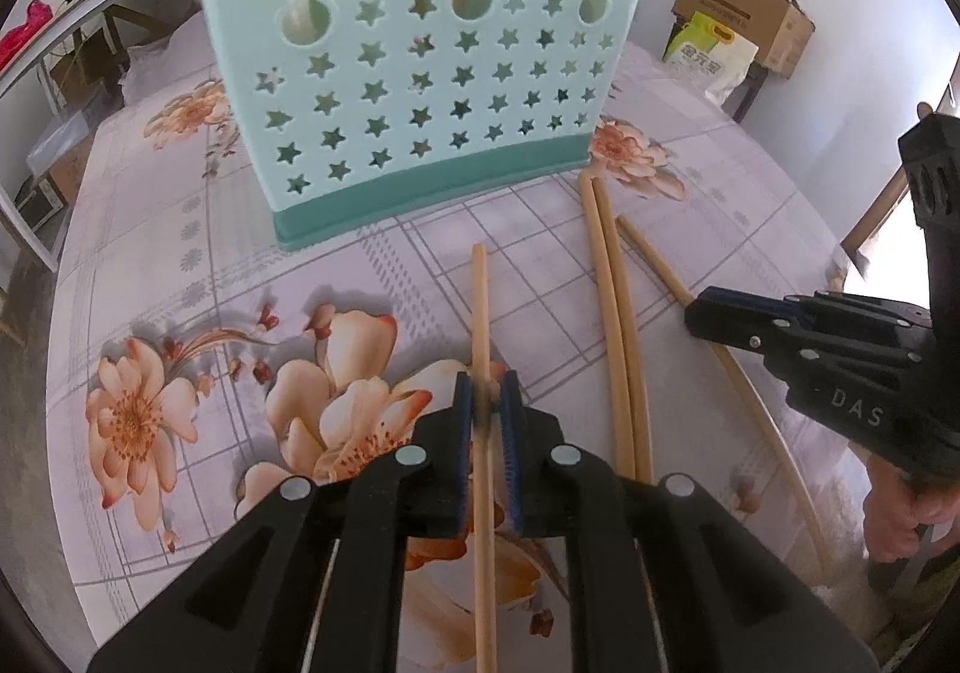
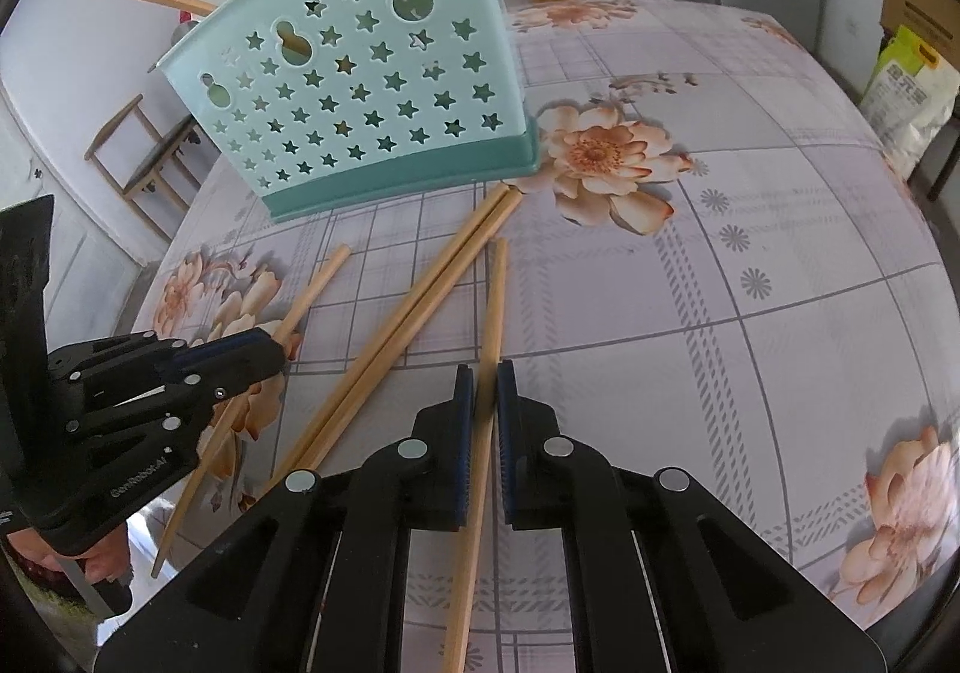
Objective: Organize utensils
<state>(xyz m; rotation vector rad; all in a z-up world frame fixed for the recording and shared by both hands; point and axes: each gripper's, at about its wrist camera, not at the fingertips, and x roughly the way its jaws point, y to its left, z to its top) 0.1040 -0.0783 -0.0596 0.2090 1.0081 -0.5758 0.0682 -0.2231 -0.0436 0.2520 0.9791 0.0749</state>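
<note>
In the left wrist view, the left gripper [image 1: 487,403] has its blue-padded jaws nearly together, pinching a pale wooden chopstick [image 1: 482,313] that runs straight up the picture between them. Its far tip points at the mint-green plastic utensil holder with star-shaped cut-outs [image 1: 420,72], which stands upright on the flower-printed tablecloth [image 1: 180,283]; through its holes I cannot tell what is inside. Just right of the held stick lies a pair of wooden chopsticks side by side [image 1: 612,313], their far ends near the holder's right corner. Further right, the right gripper [image 1: 696,313] sits over a fourth wooden chopstick [image 1: 654,265] (the hand holding it shows at the edge).

In the right wrist view, the right gripper's jaws are drawn close around that fourth chopstick [image 2: 495,307], the pads flanking it tightly, and the stick lies along the cloth toward the holder [image 2: 372,90]. The pair [image 2: 420,307] lies just to its left, slanting up to the holder's base. At far left the left gripper [image 2: 273,349] clamps its own stick [image 2: 318,283].
</note>
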